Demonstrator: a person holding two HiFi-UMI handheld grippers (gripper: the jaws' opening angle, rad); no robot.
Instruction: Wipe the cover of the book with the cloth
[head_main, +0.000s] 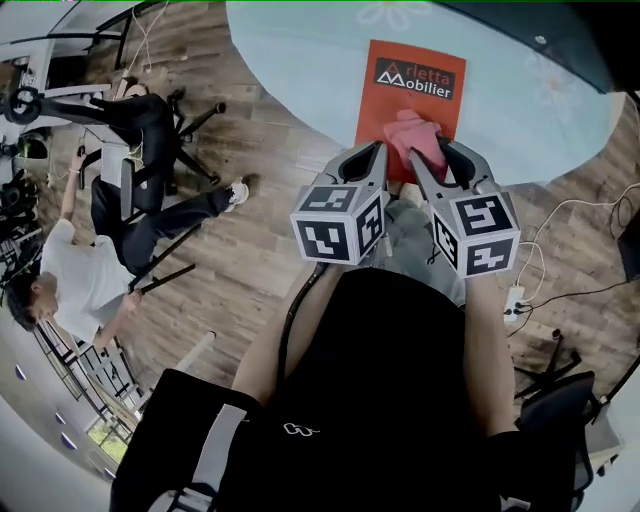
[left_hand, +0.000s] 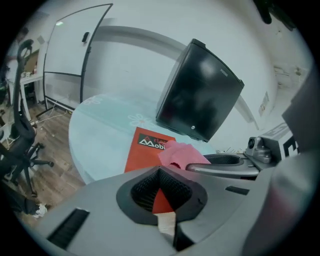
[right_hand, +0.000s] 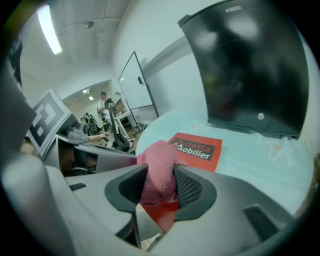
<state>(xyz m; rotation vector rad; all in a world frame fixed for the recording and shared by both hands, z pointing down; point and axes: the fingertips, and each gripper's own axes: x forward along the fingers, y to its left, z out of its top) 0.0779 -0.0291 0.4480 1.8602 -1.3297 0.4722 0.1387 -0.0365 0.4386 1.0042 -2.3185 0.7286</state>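
An orange-red book (head_main: 410, 90) lies flat on the pale round table (head_main: 300, 70), its printed cover facing up. A pink cloth (head_main: 415, 135) rests on the book's near end, and my right gripper (head_main: 440, 152) is shut on it. In the right gripper view the cloth (right_hand: 157, 170) bulges between the black pads above the book (right_hand: 197, 148). My left gripper (head_main: 377, 152) hovers just left of the cloth, open, with only the book (left_hand: 145, 150) showing through the gap in its jaws. From there the cloth (left_hand: 180, 154) sits beside the right gripper's finger (left_hand: 225, 162).
A large black boxy object (left_hand: 200, 97) stands tilted on the table behind the book. A person sits on an office chair (head_main: 130, 190) on the wooden floor to the left. Cables and a power strip (head_main: 515, 300) lie on the floor at right. A whiteboard (left_hand: 75, 45) stands beyond the table.
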